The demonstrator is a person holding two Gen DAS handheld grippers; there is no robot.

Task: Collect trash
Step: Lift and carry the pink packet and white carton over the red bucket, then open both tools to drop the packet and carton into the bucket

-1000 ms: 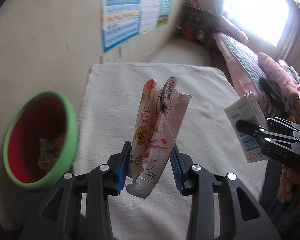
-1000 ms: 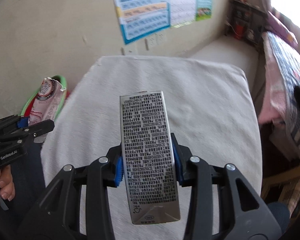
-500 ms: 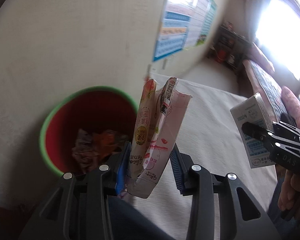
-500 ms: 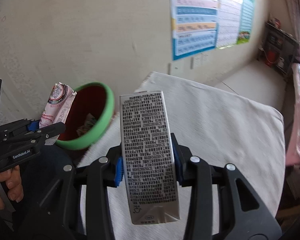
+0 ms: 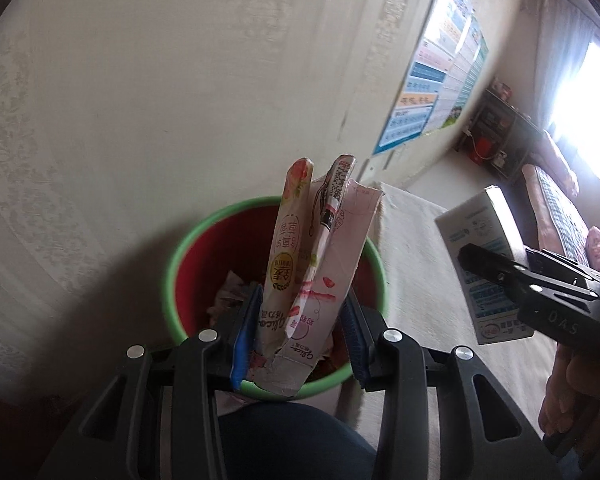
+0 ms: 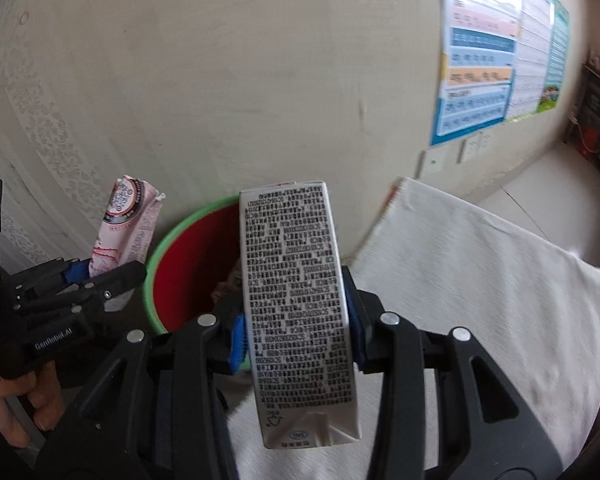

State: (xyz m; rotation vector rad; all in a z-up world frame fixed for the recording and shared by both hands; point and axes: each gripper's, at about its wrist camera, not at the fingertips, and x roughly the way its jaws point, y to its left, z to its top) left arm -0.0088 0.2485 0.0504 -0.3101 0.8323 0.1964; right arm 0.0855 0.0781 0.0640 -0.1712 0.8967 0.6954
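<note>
Pink crushed pack [image 5: 312, 280] in my left gripper [image 5: 300, 332] feels light and floppy, pinched low, while my right gripper [image 6: 296, 336] clamps the stiffer carton [image 6: 296, 312] mid-body over the bin [image 5: 180, 248].

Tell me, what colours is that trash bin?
The bin has a green rim and red inside, clearest in the left wrist view.

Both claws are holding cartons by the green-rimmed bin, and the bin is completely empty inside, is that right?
Not quite. The bin is not empty: the left wrist view shows crumpled wrappers already inside it. The rest holds: the left claw grips a pink carton and the right claw grips a grey carton.
</note>
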